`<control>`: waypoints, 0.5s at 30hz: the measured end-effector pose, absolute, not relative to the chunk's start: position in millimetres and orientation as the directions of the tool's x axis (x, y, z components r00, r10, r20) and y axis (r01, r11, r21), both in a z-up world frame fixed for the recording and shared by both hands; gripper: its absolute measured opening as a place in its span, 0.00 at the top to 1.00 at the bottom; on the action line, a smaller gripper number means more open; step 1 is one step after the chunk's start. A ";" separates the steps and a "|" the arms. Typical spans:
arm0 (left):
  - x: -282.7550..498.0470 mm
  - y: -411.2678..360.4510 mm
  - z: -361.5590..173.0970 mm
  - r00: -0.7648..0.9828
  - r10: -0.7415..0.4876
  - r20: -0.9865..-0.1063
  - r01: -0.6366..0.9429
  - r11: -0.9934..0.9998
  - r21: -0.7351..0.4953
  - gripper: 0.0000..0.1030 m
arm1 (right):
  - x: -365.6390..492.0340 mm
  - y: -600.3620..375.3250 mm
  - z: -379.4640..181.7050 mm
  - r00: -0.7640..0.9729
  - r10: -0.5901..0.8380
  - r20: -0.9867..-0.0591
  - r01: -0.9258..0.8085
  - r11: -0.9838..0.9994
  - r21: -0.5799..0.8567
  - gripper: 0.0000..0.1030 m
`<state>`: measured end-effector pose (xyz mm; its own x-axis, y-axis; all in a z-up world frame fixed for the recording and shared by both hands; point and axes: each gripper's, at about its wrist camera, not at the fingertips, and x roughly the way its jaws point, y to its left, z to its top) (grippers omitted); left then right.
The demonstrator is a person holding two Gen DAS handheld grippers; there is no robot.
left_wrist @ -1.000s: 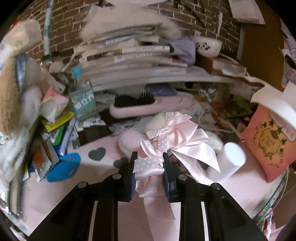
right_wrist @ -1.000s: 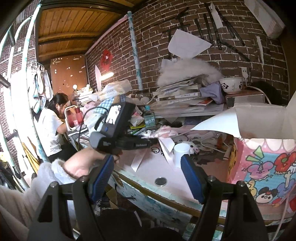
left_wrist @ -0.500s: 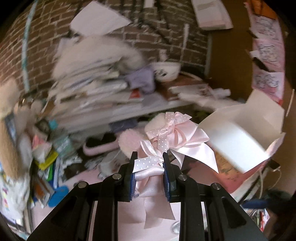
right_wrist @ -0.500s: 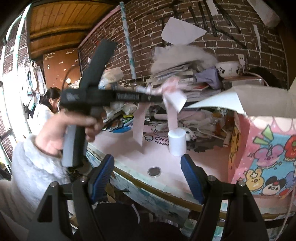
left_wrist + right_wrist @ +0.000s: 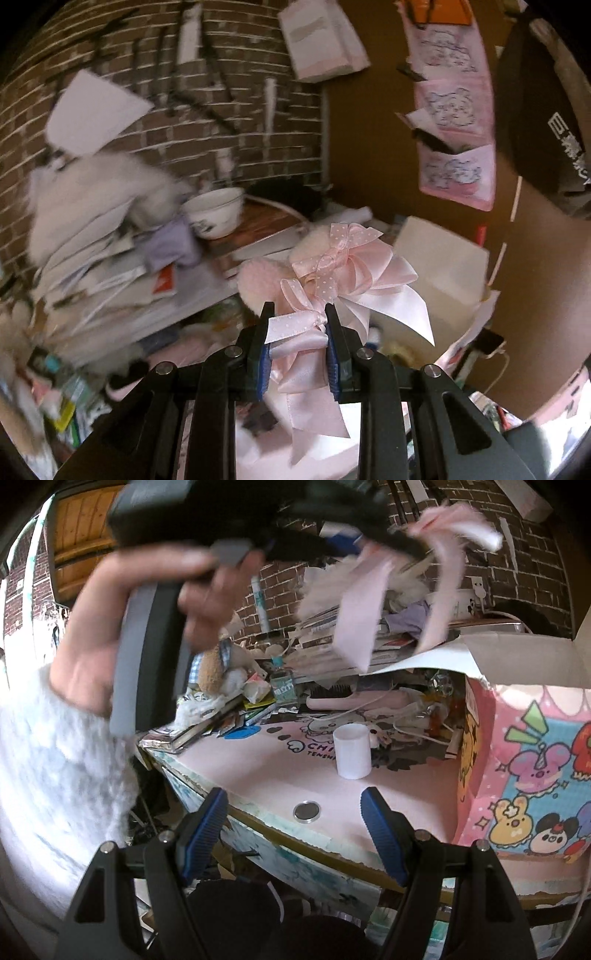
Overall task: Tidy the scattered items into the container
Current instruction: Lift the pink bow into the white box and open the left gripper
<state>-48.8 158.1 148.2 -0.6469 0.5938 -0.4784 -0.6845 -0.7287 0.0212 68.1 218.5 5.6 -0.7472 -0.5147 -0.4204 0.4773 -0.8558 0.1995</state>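
The left wrist view rides high, looking past the pink bow (image 5: 343, 280) at the brick wall (image 5: 229, 122) and white bowl (image 5: 216, 212). The right wrist view sits low off the table edge (image 5: 295, 834), facing that same wall (image 5: 524, 565) (both catch the bow (image 5: 399, 590)).

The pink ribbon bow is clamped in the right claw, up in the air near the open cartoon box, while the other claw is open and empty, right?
Not quite. The left claw holds the pink ribbon bow, as the left wrist view shows. The right claw is the open, empty one. The rest stands: the bow is up in the air near the open cartoon box.
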 end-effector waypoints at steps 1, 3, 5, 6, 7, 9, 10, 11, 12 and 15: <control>-49.8 164.6 150.4 -0.640 0.597 -0.484 -0.692 -0.721 0.025 0.82 | 67.7 218.7 5.4 -0.747 -0.515 -0.421 0.477 -0.856 0.202 0.30; -52.6 179.3 152.3 -0.615 0.604 -0.506 -0.712 -0.702 0.027 0.81 | 67.3 219.0 5.0 -0.746 -0.516 -0.421 0.476 -0.855 0.204 0.30; -56.2 193.0 147.6 -0.584 0.604 -0.542 -0.730 -0.683 0.027 0.81 | 66.9 220.3 4.1 -0.746 -0.516 -0.421 0.474 -0.855 0.208 0.30; -57.9 200.6 144.1 -0.573 0.596 -0.563 -0.736 -0.676 0.033 0.81 | 66.6 221.0 3.7 -0.745 -0.516 -0.421 0.473 -0.855 0.211 0.30; -59.4 207.3 140.0 -0.566 0.581 -0.584 -0.738 -0.674 0.044 0.81 | 66.6 221.7 3.3 -0.745 -0.516 -0.422 0.472 -0.855 0.213 0.30; -63.9 219.1 128.1 -0.547 0.551 -0.630 -0.743 -0.667 0.062 0.81 | 66.3 223.4 2.0 -0.747 -0.514 -0.423 0.468 -0.857 0.215 0.30; -66.2 223.7 121.7 -0.534 0.538 -0.652 -0.747 -0.662 0.066 0.81 | 66.1 224.5 1.5 -0.748 -0.513 -0.422 0.465 -0.858 0.218 0.30; -67.8 227.4 116.8 -0.528 0.523 -0.669 -0.748 -0.660 0.074 0.81 | 66.0 225.6 1.1 -0.749 -0.512 -0.421 0.463 -0.859 0.220 0.30; -69.5 231.4 110.8 -0.523 0.504 -0.687 -0.747 -0.659 0.086 0.81 | 65.6 226.5 0.7 -0.751 -0.509 -0.421 0.459 -0.860 0.221 0.30; -72.3 237.7 100.1 -0.507 0.476 -0.719 -0.752 -0.652 0.098 0.81 | 64.7 229.0 -0.2 -0.753 -0.505 -0.422 0.450 -0.863 0.228 0.30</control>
